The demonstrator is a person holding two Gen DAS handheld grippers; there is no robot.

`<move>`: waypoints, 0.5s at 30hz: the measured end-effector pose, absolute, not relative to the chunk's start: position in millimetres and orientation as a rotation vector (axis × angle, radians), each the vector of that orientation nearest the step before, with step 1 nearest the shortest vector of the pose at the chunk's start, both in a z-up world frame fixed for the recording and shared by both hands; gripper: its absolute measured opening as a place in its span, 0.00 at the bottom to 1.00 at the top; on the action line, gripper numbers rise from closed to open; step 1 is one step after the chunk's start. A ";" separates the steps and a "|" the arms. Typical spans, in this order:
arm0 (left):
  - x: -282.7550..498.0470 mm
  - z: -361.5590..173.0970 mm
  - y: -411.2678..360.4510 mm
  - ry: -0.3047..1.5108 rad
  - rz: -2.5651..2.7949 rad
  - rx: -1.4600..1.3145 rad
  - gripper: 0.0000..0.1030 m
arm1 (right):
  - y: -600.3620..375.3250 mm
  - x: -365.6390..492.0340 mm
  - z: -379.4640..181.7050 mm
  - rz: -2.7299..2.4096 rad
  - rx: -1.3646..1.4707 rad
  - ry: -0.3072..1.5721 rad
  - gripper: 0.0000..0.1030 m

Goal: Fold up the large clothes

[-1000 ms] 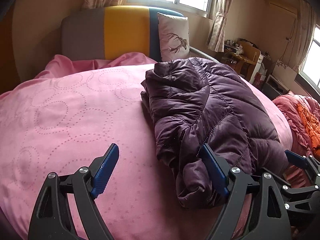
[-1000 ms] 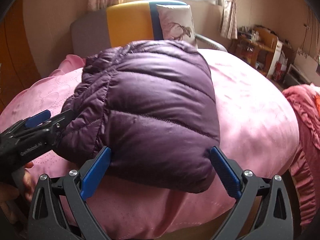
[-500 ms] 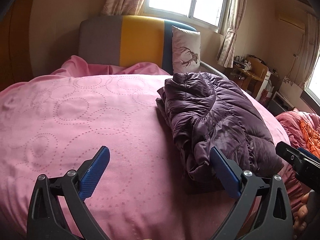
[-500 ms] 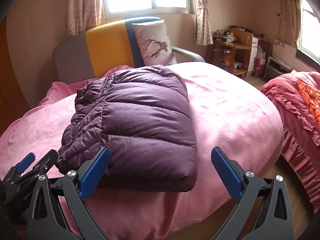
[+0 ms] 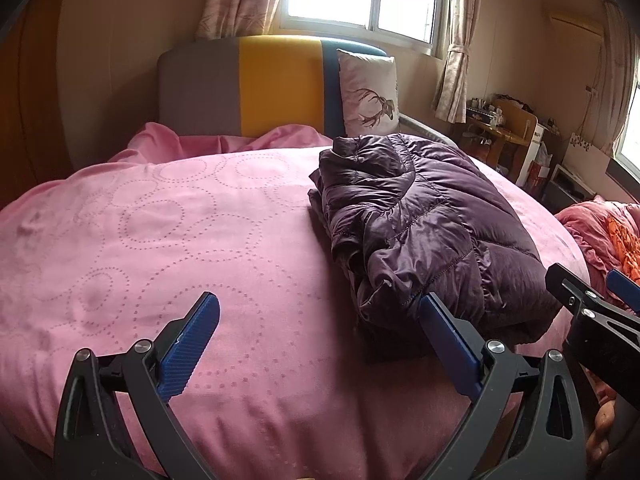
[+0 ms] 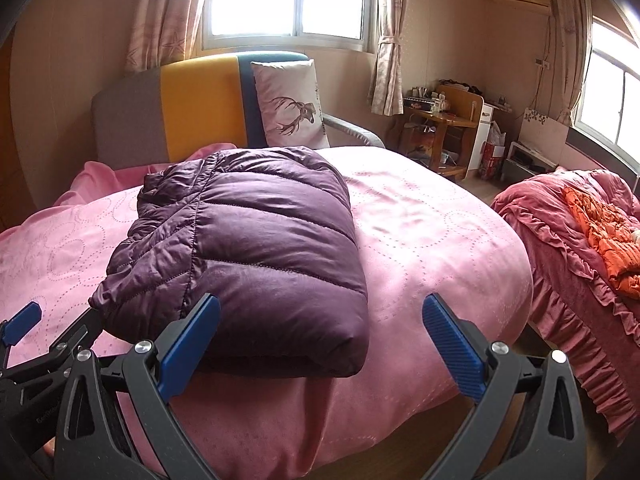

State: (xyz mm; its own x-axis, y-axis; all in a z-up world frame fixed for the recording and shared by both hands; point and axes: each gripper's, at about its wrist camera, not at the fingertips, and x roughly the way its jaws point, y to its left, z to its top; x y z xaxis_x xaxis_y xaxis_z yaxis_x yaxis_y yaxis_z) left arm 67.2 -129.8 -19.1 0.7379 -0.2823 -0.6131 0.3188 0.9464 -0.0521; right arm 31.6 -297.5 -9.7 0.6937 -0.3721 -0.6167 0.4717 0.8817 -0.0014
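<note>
A purple quilted down jacket (image 5: 424,224) lies folded into a compact bundle on the pink bed cover (image 5: 168,240); it also shows in the right wrist view (image 6: 248,248). My left gripper (image 5: 320,340) is open and empty, held back from the jacket's near left corner. My right gripper (image 6: 320,340) is open and empty, just off the jacket's near edge. Each gripper shows at the edge of the other's view: the right one (image 5: 592,312), the left one (image 6: 44,344).
A grey, yellow and blue headboard (image 6: 180,108) and a deer-print pillow (image 6: 292,108) stand behind the bed. A second bed with a red ruffled cover (image 6: 568,240) and orange cloth (image 6: 604,232) is at the right. A wooden desk (image 6: 444,124) stands by the wall.
Both grippers have drawn back and up from the jacket, so the jacket looks smaller and farther. The jacket stays folded on the bed. Both stay open.
</note>
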 end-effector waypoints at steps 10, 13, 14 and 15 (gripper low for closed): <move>63.2 -17.0 -132.5 0.649 -0.293 0.073 0.96 | -299.8 29.9 -12.0 -0.482 0.184 0.638 0.98; 62.8 -15.5 -131.2 0.649 -0.293 0.063 0.96 | -299.6 30.5 -13.3 -0.479 0.186 0.640 0.98; 62.4 -15.2 -130.8 0.646 -0.290 0.067 0.96 | -299.1 30.5 -13.8 -0.478 0.186 0.640 0.98; 62.2 -14.9 -131.2 0.645 -0.288 0.069 0.96 | -298.8 30.7 -14.1 -0.476 0.186 0.640 0.98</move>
